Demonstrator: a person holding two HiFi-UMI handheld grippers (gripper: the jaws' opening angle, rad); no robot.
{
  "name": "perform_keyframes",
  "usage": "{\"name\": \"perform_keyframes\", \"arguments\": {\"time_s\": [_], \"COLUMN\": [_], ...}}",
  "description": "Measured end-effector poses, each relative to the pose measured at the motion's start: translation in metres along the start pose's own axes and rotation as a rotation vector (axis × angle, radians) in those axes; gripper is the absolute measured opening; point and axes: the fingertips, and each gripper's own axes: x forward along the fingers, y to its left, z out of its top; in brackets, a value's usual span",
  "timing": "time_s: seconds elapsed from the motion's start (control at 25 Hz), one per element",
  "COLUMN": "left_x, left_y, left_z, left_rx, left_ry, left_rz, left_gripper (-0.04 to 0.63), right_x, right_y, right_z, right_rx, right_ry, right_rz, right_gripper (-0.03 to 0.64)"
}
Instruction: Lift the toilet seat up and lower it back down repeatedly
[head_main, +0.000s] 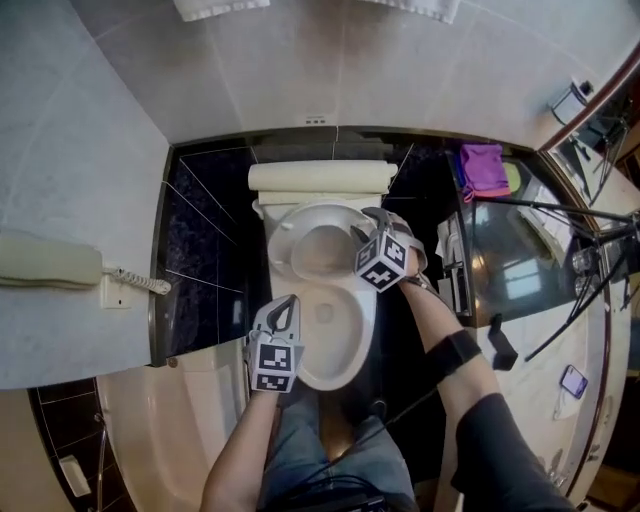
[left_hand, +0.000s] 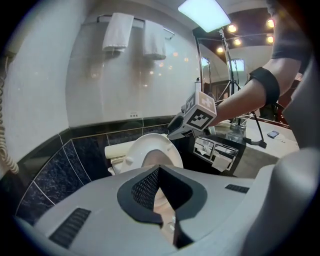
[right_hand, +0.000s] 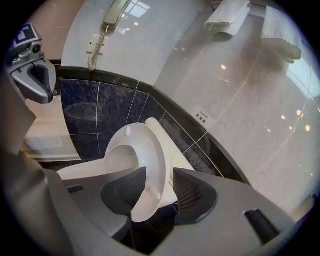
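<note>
One item, toilet seat (right_hand: 154, 165): standing raised and steeply tilted over the bowl (head_main: 352, 345), its upper edge leaning toward the wall.
Step in hand: the top of a lift, by the look of it; the lowering is not yet beginning.
Right gripper (right_hand: 156, 186): jaws standing apart, straddling the seat's rim; the pads seem not to be pressing on it.
Left gripper (left_hand: 159, 172): jaws lying together at the tips, holding nothing, hovering over the bowl's front left.
Next move, judged: closing on the rim or nudging it forward, then easing it down in an arc about the hinge, slowly, so hard plastic is not slamming on the bowl.
Seat material: white glossy rigid plastic, an oval ring, with small bumper stubs (right_hand: 150, 190) showing on the underside.
Bowl: white, glazed-looking, smooth, elongated.
Surround: dark veined polished tiles (head_main: 200, 260) running below, a pale glossy wall above; two folded towels (left_hand: 117, 31) hanging on a rail.
</note>
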Motion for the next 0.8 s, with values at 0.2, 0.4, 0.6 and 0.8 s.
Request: {"name": "perform_keyframes", "arguments": {"time_s": [0.2,0.4,0.6,0.8], "left_x": [0.032,0.046,0.047,0.046], "left_y": [0.012,0.014,0.012,0.005], "left_z": [-0.005,-0.01,-0.021,-0.031], "left_rx": [0.006,-0.01,-0.022,-0.038], "left_ry": [-0.007,-0.001,0.017,0.037], "left_rz": [-0.008,-0.023,-0.029,-0.031], "left_gripper": [0.0,0.0,0.0,0.0], "right_x": [0.035,0.051,0.05,0.041], "right_y": [-0.008,-0.008,-0.006,0.0], "right_z": [0.004,0.012,0.011,0.009], "right_rx": [-0.044,-0.126,-0.144,-0.165], "right_ry": [0.0,0.0,0.012,0.023], "right_rz": [-0.012,-0.027,-0.041,-0.035], "right_gripper": [0.167,0.104,0.098,0.095]}}
